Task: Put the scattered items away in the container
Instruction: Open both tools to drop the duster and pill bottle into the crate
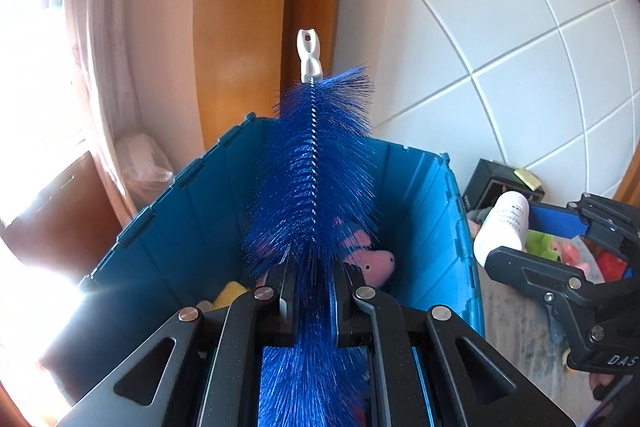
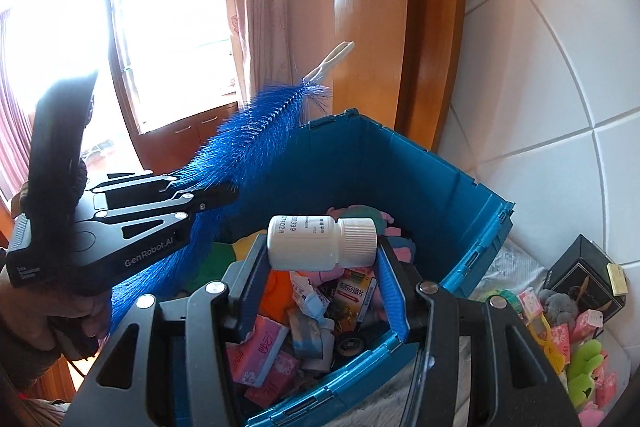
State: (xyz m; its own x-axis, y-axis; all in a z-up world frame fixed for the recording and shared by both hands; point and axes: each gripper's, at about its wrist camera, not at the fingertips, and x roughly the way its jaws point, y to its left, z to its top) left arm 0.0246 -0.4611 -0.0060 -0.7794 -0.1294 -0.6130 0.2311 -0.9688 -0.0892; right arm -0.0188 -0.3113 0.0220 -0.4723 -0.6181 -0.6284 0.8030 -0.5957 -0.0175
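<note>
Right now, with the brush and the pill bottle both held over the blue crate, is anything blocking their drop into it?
Nothing visible does. The blue crate is open, with no lid over it. The right gripper holds the white bottle above the items piled inside; the left gripper holds the blue brush above the crate.

Left gripper (image 1: 312,283): jaws nearly together, clamped on the bristles of a blue brush (image 1: 316,163) that sticks out forward past the fingertips. Body angled downward over the near-left rim of the blue crate (image 2: 432,187). A hand (image 2: 80,311) wraps its grip from below.

Right gripper (image 2: 324,275): jaws partly apart, pads pressing both ends of a white bottle (image 2: 320,243) held crosswise. Also tilted down, above the crate's near edge, right of the left gripper.
</note>
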